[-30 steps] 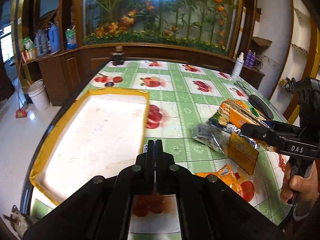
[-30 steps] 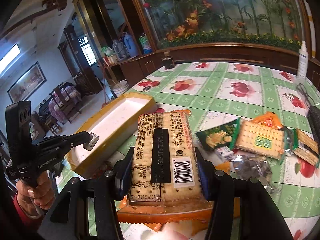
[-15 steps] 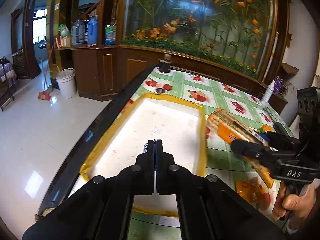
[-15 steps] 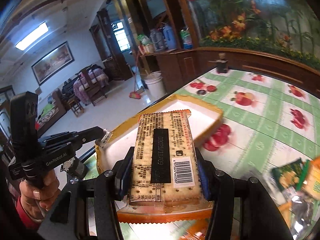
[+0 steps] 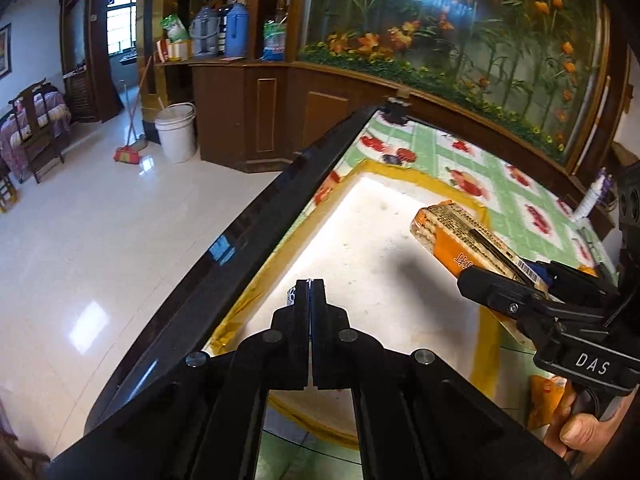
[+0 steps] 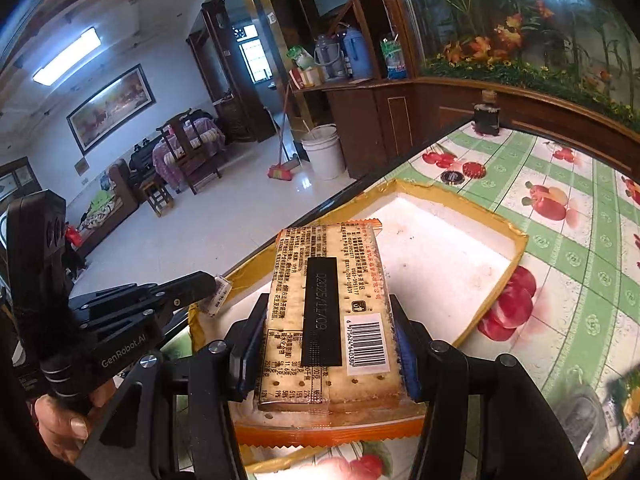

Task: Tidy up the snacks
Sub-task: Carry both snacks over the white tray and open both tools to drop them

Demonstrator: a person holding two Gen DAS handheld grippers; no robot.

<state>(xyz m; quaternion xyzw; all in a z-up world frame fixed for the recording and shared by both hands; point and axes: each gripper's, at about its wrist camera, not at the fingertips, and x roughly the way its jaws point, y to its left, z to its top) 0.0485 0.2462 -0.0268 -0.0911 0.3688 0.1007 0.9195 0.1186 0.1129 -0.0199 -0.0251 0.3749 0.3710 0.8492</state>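
Orange-wrapped cracker packet (image 6: 329, 316), one, clamped in the right gripper (image 6: 326, 350) above one white tray (image 6: 448, 248); left gripper (image 5: 310, 294), fully closed, empty, hovers near the tray's left edge.

A home's living room: framed painting (image 6: 110, 106) upper left, wooden chairs (image 6: 188, 156), broom (image 6: 280, 170), fruit-print tablecloth (image 6: 560, 240).
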